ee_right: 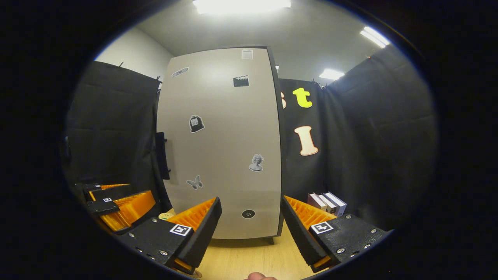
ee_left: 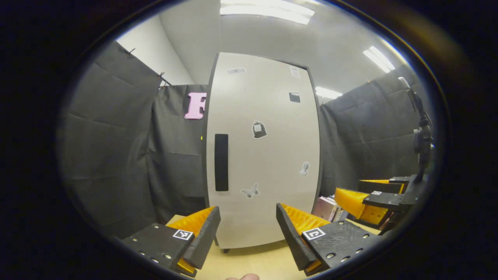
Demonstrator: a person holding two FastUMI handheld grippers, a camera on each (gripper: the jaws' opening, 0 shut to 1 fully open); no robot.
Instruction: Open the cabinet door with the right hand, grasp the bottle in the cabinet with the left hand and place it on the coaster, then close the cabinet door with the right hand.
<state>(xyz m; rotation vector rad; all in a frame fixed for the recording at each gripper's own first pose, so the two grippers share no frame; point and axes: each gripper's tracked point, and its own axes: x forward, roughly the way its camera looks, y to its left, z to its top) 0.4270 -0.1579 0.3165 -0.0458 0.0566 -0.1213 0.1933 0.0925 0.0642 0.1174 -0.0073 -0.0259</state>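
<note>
- Nearest, in each gripper's own view: left gripper [ee_left: 248,229] and right gripper [ee_right: 251,229], both with jaws spread wide, holding nothing, over the wooden surface [ee_right: 249,256].
- Next out: cabinet door [ee_right: 221,147] at 12 o'clock from both, closed. We can't see the bottle; presumably it's behind the door.
- Handle [ee_left: 221,162] is a dark vertical bar, long axis upright, at 11 o'clock from the left gripper.
- In the right gripper view it's at 10 o'clock, on the door's far edge, so we judge the right hand must swing leftward first.
- Farther: books [ee_right: 327,203] at 2 o'clock.

Closed cabinet door [ee_left: 262,151] blocks way ahead; books [ee_right: 327,203] stand right; table [ee_right: 249,258] in front bare.
</note>
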